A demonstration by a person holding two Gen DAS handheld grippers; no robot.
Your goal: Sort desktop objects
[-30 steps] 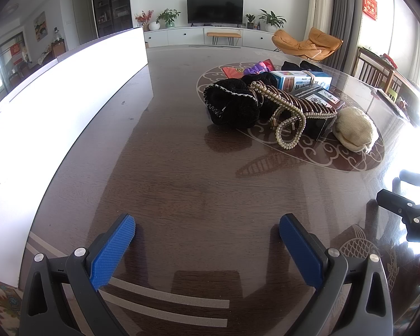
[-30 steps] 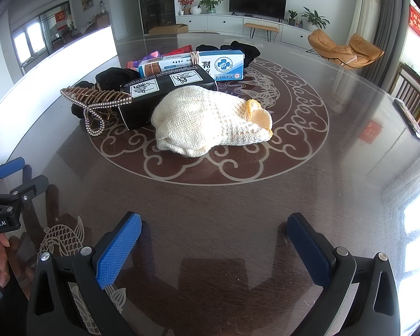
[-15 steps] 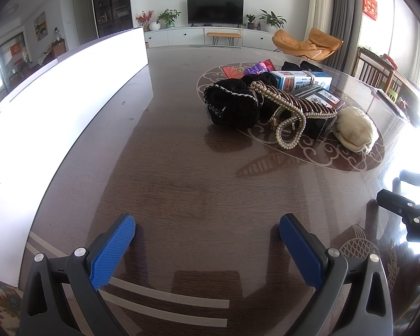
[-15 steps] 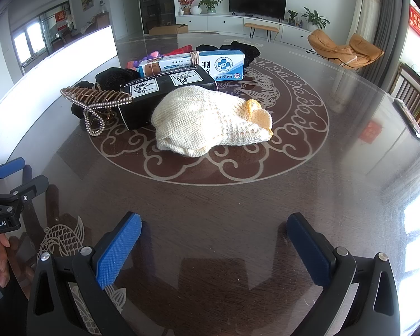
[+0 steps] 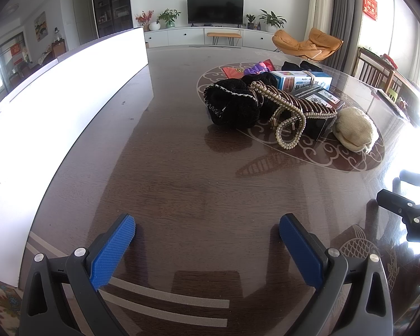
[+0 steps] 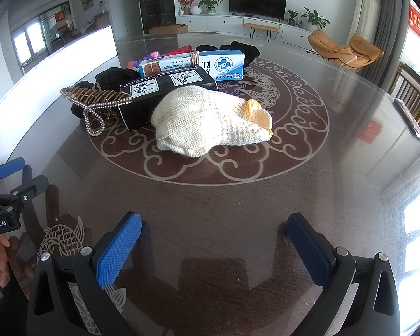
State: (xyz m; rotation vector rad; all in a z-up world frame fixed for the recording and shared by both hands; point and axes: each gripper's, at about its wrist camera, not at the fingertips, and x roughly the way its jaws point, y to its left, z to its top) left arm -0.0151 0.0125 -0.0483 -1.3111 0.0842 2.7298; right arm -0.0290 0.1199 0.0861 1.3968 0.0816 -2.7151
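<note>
2 handheld grippers, nothing gripped in either. Left gripper (image 5: 207, 224) low over the dark glossy table (image 5: 168, 173), blue pads spread wide apart, empty. Right gripper (image 6: 214, 221) likewise: pads wide apart, empty, aimed at the pile.

Changed over the last 1 second: nothing visible. Same pose for both grippers, same framing, same heap of objects. As a judgement: sorting not yet begun, probably a pause before the first reach.

All objects clustered around 1 black box (image 6: 165, 89) on the round scroll pattern at table centre, well ahead of both grippers.

- Against the near side of the black box: cream knitted hat (image 6: 210, 120), nearest thing to the right gripper.
- On the left end of the black box: pearl-trimmed hair claw (image 6: 95, 96), with a bead loop down to the table.
- Left of the black box, touching the claw: black fuzzy scrunchie (image 5: 232, 106).
- Just behind the black box: blue-and-white carton (image 6: 218, 63).
- Further behind: purple, red and black items, too small to identify.
- Far left of the black box: tall white panel (image 5: 70, 89) along the table edge.
</note>
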